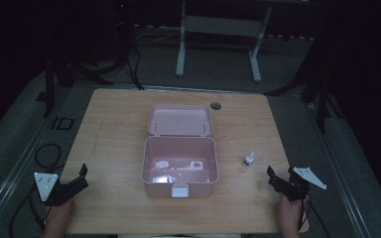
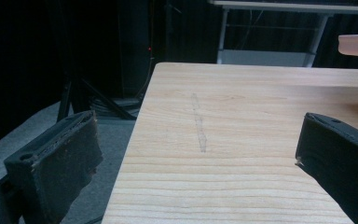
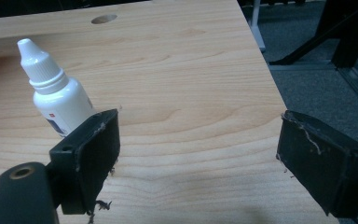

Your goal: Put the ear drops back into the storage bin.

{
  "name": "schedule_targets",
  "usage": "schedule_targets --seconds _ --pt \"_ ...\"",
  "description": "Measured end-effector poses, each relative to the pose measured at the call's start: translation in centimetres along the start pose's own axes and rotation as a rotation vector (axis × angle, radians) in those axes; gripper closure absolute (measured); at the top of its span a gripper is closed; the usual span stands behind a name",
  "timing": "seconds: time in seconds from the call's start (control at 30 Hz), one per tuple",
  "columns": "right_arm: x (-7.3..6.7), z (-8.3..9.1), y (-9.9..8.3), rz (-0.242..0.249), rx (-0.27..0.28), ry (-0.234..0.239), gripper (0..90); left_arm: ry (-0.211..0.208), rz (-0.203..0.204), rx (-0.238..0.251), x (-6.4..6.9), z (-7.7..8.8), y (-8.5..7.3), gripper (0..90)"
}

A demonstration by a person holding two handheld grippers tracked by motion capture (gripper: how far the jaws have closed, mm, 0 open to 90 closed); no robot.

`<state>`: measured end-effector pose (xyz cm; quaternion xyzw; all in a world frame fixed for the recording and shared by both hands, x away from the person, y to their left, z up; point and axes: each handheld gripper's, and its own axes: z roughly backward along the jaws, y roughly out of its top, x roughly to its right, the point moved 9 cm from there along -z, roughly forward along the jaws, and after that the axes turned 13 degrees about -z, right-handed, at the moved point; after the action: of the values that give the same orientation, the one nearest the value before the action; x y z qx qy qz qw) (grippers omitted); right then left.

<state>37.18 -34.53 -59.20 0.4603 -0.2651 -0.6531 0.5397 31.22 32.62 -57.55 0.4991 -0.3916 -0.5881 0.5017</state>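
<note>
Black jaws of the right gripper (image 3: 198,154) stand wide apart with bare wood between them. Just beyond its picture-left jaw, in the upper left of the right gripper view, the small white dropper bottle (image 3: 56,93) stands upright and capped; from above it sits right of centre (image 1: 249,159), near the pink box (image 1: 179,166), whose lid lies folded back. The left gripper (image 1: 79,179), lower left in the high view, is also spread open and empty, over the worktop (image 1: 114,129) edge. Nothing looks started: the bottle is ungrasped, so picking it up and probably boxing it remain. Dim light blurs the pale patches on the box floor, and the bottle's label is partly hidden behind the jaw.
</note>
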Motion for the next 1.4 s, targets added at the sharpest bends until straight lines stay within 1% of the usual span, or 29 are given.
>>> schedule_targets --seconds 0.07,0.13,0.17,0.2,0.27,0.3,0.33,0.37,0.43,0.5,0.53,0.6,0.63,0.7,0.73,0.77,0.8,0.83,0.87,0.9,0.93,0.97,1.0,1.03,1.07,1.2,1.33,1.4 --pt "-0.1 -0.1 -0.1 -0.002 -0.017 0.015 12.7 -0.004 0.0 0.0 0.0 0.0 0.0 0.3" --pt "-0.2 -0.1 -0.1 0.003 -0.016 0.018 12.7 -0.003 0.0 0.0 0.0 0.0 0.0 0.3" --pt "-0.3 -0.2 -0.2 0.011 -0.023 0.03 12.7 -0.003 0.0 0.0 0.0 0.0 0.0 0.3" --pt "-0.6 -0.3 -0.4 0.022 -0.043 0.036 12.7 -0.008 0.0 0.0 0.1 0.0 0.0 0.3" --pt "-0.6 -0.3 -0.4 0.03 -0.05 0.038 12.7 -0.008 0.0 0.0 0.1 0.0 0.0 0.3" --pt "-0.9 -0.4 -0.6 0.029 -0.066 0.058 12.8 -0.013 0.002 -0.001 0.1 0.0 0.0 0.3" --pt "-0.9 -0.4 -0.6 0.029 -0.066 0.058 12.8 -0.013 0.002 -0.001 0.1 0.0 0.0 0.3" --pt "-1.0 -0.5 -0.8 0.026 -0.099 0.074 12.8 -0.015 0.002 0.0 0.1 0.0 0.0 0.3" --pt "-1.1 -0.6 -1.0 0.036 -0.125 0.082 13.0 -0.015 0.002 -0.001 0.1 0.0 0.0 0.3" --pt "-0.8 -0.7 -1.1 0.061 -0.147 0.056 13.2 -0.016 0.002 0.0 0.1 0.0 0.0 0.3" --pt "-0.7 -0.8 -1.2 0.071 -0.168 0.057 13.2 -0.018 0.002 0.0 0.1 0.0 0.0 0.3" --pt "-0.8 -0.8 -1.4 0.065 -0.219 0.095 13.6 -0.019 0.002 -0.001 0.1 0.0 0.0 0.3" --pt "-0.9 -0.7 -1.4 0.066 -0.249 0.104 13.6 -0.019 0.002 0.0 0.1 0.0 0.0 0.3" --pt "-1.0 -0.5 -1.3 0.098 -0.28 0.104 13.5 -0.02 0.003 -0.001 0.1 0.0 0.0 0.3" --pt "-1.0 -0.5 -1.3 0.098 -0.28 0.104 13.5 -0.02 0.003 -0.001 0.1 0.0 0.0 0.3" --pt "-1.1 -0.4 -1.3 0.111 -0.295 0.103 13.5 -0.021 0.003 -0.001 0.1 0.0 0.0 0.3" --pt "-1.4 -0.2 -1.3 0.146 -0.343 0.124 13.5 -0.022 0.003 0.0 0.1 0.0 0.0 0.3" --pt "-1.5 -0.1 -1.3 0.173 -0.353 0.127 13.5 -0.022 0.002 -0.001 0.2 0.0 0.0 0.3" --pt "-1.5 0.0 -1.4 0.2 -0.387 0.118 13.8 -0.023 0.001 -0.001 0.2 0.0 0.0 0.3" --pt "-1.7 0.2 -1.4 0.226 -0.427 0.127 13.8 -0.023 0.002 -0.001 0.2 0.0 0.0 0.3" --pt "-1.7 0.2 -1.4 0.226 -0.427 0.127 13.8 -0.023 0.002 -0.001 0.2 0.0 0.0 0.3" --pt "-1.7 0.3 -1.4 0.237 -0.45 0.13 13.8 -0.023 0.002 -0.001 0.2 0.0 0.0 0.3" --pt "-1.8 0.7 -1.7 0.28 -0.541 0.124 13.8 -0.025 0.003 -0.003 0.2 0.0 0.0 0.3" --pt "-1.8 0.7 -1.7 0.28 -0.541 0.124 13.8 -0.024 0.003 -0.002 0.2 0.0 0.0 0.3" --pt "-1.9 1.0 -2.0 0.316 -0.6 0.122 13.8 -0.026 0.003 -0.003 0.2 0.0 0.0 0.3" --pt "-1.8 1.4 -2.3 0.363 -0.711 0.096 13.8 -0.029 0.004 -0.003 0.2 0.0 0.0 0.3" --pt "-1.9 1.7 -2.4 0.402 -0.783 0.072 13.8 -0.028 0.004 -0.003 0.2 0.0 -0.1 0.3" --pt "-1.9 1.8 -2.4 0.441 -0.826 0.065 13.5 -0.03 0.005 -0.003 0.2 0.0 0.0 0.3"
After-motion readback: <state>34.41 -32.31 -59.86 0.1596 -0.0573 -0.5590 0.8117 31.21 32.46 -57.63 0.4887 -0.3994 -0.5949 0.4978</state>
